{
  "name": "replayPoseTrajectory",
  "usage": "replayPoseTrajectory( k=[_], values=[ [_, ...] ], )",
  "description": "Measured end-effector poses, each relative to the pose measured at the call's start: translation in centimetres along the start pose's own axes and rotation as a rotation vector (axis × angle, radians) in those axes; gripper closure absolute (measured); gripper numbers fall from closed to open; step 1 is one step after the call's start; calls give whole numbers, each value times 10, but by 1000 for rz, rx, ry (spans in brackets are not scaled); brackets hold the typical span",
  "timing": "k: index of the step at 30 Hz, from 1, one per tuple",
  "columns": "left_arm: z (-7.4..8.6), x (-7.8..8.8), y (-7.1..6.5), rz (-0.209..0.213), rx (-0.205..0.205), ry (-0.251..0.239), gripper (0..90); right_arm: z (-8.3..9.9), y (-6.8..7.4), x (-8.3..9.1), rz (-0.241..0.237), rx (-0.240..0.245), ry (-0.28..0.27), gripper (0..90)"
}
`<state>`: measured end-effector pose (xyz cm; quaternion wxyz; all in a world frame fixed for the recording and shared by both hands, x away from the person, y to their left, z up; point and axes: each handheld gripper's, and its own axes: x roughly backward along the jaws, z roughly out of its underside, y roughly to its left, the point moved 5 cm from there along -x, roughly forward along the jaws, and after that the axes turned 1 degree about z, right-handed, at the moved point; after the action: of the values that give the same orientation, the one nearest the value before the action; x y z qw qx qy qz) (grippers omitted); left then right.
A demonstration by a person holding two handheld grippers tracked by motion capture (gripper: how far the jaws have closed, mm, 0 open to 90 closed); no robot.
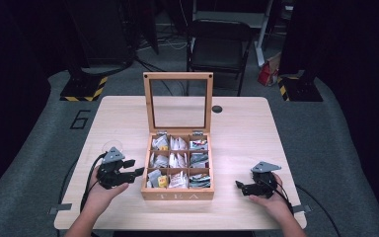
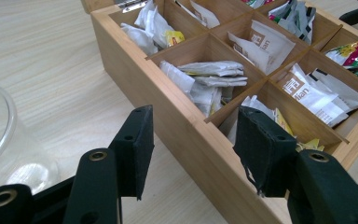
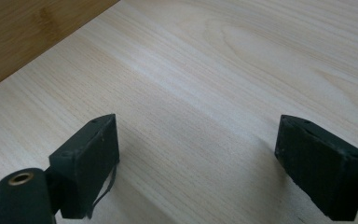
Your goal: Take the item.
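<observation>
Black grippers (image 1: 128,174), grey triangular plates, black cables, brass-ringed holes

pale wooden table (image 1: 246,123), open tea box (image 1: 177,193), glass (image 2: 0,140)

High view looks down and forward over the light wooden surface (image 1: 246,123). Left gripper view faces the open compartmented wooden tea box (image 2: 186,135) closely; both views share that box (image 1: 177,193). Right gripper view hovers close above the surface (image 3: 205,93) beside it.

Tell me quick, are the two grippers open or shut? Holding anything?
Left hand-held gripper: open, holding nothing, beside the tea box.
Right hand-held gripper: open, holding nothing, over the table.
</observation>
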<state>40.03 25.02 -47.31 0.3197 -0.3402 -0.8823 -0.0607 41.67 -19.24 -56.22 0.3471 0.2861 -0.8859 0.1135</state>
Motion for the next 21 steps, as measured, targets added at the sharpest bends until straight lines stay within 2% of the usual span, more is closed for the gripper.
replayPoseTrajectory(
  k=[12,18,21],
  values=[
    [-12,-2,-7,31,-5,-7,487,0,0,0,0,0,0,128],
    [-13,-7,-13,52,-8,0,509,0,0,0,0,0,0,129],
    [-12,-9,-15,56,-24,8,515,0,0,0,0,-1,0,128]
  ],
)
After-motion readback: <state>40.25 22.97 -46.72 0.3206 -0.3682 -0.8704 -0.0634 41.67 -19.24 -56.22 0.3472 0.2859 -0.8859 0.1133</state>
